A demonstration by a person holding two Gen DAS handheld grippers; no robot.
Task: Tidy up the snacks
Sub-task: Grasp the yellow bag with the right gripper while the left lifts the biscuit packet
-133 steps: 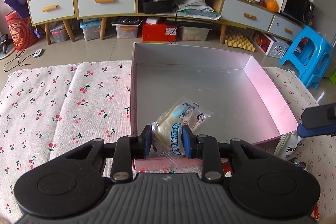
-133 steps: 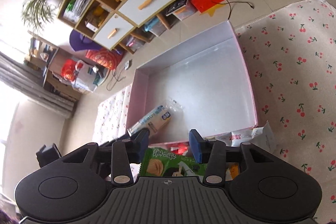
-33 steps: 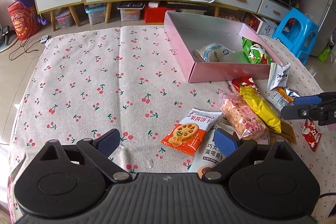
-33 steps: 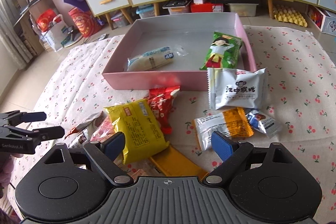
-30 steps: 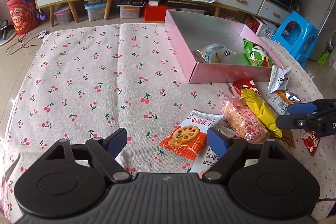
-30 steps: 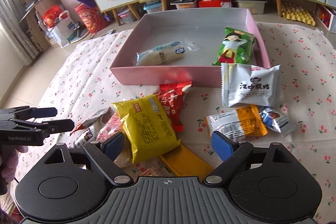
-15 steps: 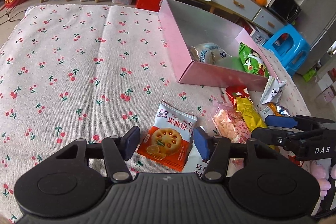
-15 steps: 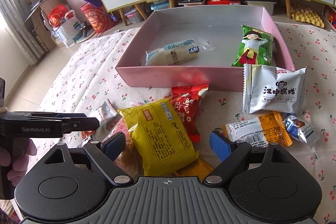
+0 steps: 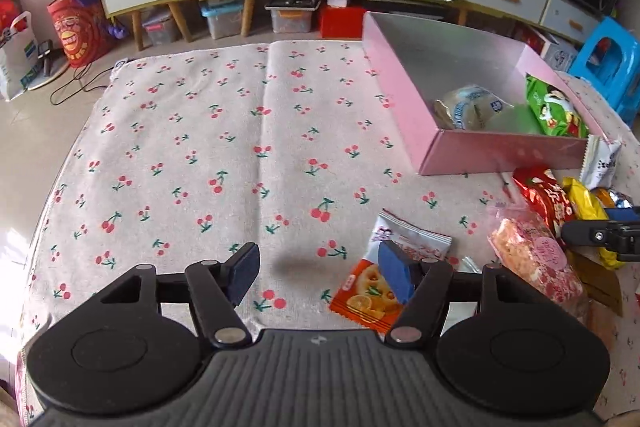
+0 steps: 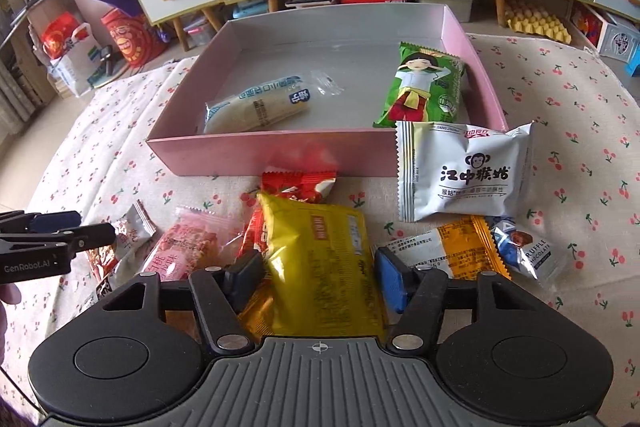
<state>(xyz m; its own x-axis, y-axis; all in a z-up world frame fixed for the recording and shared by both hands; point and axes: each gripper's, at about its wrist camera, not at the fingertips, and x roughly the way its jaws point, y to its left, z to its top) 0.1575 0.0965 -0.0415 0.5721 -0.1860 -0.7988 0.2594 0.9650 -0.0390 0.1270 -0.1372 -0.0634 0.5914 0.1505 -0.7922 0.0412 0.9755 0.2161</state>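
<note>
My right gripper point(image 10: 317, 279) is closing on the yellow packet point(image 10: 320, 259), and its pads touch the packet's two long sides. My left gripper point(image 9: 318, 275) is opening over bare cloth, and its right finger overlaps the orange cookie packet point(image 9: 368, 291). Nothing sits between the left pads. The pink box point(image 10: 280, 155) holds a bread packet point(image 10: 256, 105) and a green packet point(image 10: 424, 91).
Loose on the cherry cloth lie a white monkey packet point(image 10: 468, 171), a red packet point(image 10: 300, 185), a pink packet point(image 10: 188, 243), an orange-white packet point(image 10: 452, 251) and a chocolate point(image 10: 528, 255). Bare cloth point(image 9: 200, 147) spreads left of the box. Shelves and drawers stand beyond.
The right jaws have narrowed from wide open onto the yellow packet. The left jaws narrowed, then widened a little, and the cookie packet now sits at the right finger instead of between them.
</note>
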